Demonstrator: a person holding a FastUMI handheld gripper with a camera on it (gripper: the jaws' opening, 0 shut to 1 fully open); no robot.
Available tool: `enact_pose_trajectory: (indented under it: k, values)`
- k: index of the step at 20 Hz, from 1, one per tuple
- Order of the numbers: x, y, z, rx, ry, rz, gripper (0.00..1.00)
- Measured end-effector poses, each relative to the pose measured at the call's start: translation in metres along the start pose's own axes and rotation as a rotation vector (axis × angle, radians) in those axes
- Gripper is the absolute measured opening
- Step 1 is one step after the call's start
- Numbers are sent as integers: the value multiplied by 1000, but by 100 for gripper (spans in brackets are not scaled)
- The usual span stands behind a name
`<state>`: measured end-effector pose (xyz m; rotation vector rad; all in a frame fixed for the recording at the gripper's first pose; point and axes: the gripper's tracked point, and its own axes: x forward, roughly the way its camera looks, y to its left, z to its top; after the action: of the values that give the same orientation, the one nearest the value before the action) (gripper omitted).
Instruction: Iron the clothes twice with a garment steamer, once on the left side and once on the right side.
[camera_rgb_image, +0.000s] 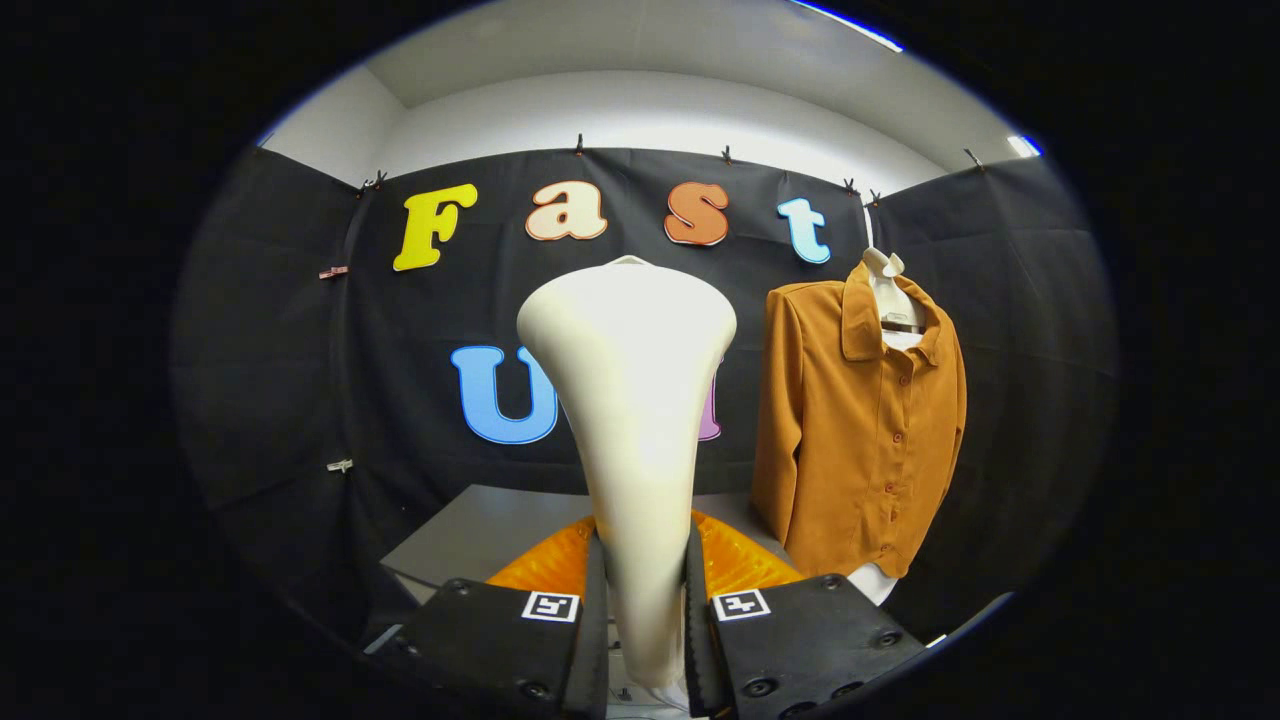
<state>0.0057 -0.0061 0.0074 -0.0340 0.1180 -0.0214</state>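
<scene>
gripper (645, 620) clamped on smooth, flared cream steamer (630, 400) | matte rust shirt (860, 430) hung beyond, right | steamer's base hidden between fingers

Steamer (630, 400) clamped in the gripper (645, 620) is blocking straight ahead; open room's sitting between it and the shirt (850, 440) hanging right.

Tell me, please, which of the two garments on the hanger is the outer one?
The brown shirt is the outer one; the white garment shows only at its open collar and below its hem. The tongs grip the steamer.
</scene>
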Motion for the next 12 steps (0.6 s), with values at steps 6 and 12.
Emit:
enact_pose_trajectory:
  k: [6, 12]
  values:
    - [-2, -1, -4, -6, 2, 4, 34]
    - [0, -2, -2, -11, -5, 6, 34]
